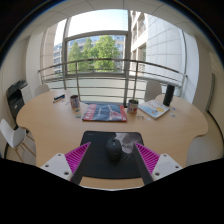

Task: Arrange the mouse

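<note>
— Mouse (114, 148), where is it?
— On the black mat (100, 162), between the two pads (76, 158), with a gap at either side (nothing presses on it).
— So the gripper (112, 158) is wide?
— Yes, fingers spread apart, low over the mat.
— And beyond?
— A wooden table (50, 125) with a book (104, 113), a cup (74, 101) to one side, another cup (132, 105) near papers (154, 109). Railing (110, 68) and trees (95, 50) behind.

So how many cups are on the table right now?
2. One cup stands at the table's far left edge; the other cup stands right of the book. The open tool hovers over the mouse.
</note>
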{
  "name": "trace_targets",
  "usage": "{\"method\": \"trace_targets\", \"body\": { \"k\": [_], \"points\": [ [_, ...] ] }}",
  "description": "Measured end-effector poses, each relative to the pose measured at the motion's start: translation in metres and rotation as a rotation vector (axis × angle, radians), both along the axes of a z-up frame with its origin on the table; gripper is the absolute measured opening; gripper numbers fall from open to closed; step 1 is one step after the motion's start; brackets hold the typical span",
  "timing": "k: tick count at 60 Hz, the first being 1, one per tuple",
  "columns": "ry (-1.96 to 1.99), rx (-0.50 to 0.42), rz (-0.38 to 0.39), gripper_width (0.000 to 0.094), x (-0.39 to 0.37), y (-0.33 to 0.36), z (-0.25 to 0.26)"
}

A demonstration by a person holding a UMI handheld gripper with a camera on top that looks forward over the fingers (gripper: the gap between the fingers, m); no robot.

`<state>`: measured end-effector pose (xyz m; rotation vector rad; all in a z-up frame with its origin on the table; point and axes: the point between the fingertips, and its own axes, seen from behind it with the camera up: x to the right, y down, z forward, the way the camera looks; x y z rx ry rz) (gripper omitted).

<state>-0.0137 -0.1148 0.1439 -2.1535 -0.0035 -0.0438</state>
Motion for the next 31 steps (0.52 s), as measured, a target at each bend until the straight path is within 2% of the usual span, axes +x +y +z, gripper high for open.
{"method": "trace_targets", "body": {
  "k": [13, 31],
  "points": [
    [-0.005, 0.015, 0.006, 0.0846, -0.006, -0.074, 0.027],
    [0.001, 0.001, 0.002, 0.0847, -0.012, -0.136, 0.027]
  ]
}}
